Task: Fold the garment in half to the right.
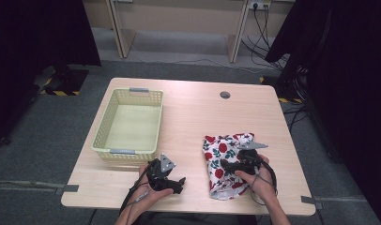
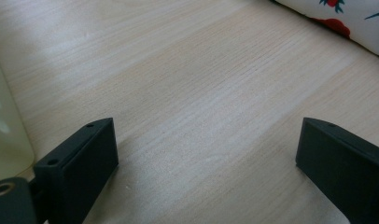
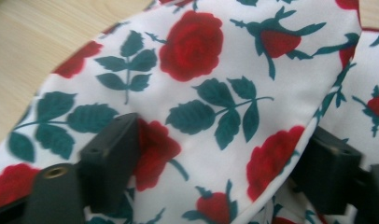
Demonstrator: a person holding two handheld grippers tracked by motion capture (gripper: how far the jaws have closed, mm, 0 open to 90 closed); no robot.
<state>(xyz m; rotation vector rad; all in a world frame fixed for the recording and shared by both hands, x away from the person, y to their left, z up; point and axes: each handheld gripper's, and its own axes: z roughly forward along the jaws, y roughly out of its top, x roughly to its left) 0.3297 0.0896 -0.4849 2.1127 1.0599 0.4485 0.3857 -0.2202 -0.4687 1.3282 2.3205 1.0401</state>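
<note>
I am working my right hand-held gripper (image 1: 224, 165) into the rose-printed cloth (image 1: 222, 149), which is lying crumpled on the right half of the tabletop (image 1: 193, 112), well apart from the yellow basket (image 1: 128, 123) at the left. In the right gripper view a raised fold of the cloth (image 3: 215, 93) is sitting between my two jaws, which are standing apart on either side of it; I cannot tell that the pads are pressing yet, so I am counting this as jaws set around the fold, not a grip. My left hand-held gripper (image 1: 179, 180) is resting low near the front edge, just beside the basket, jaws wide open over bare wood (image 2: 197, 93) with nothing between them, probably waiting to take another part of the cloth once the right one is lifting it.
</note>
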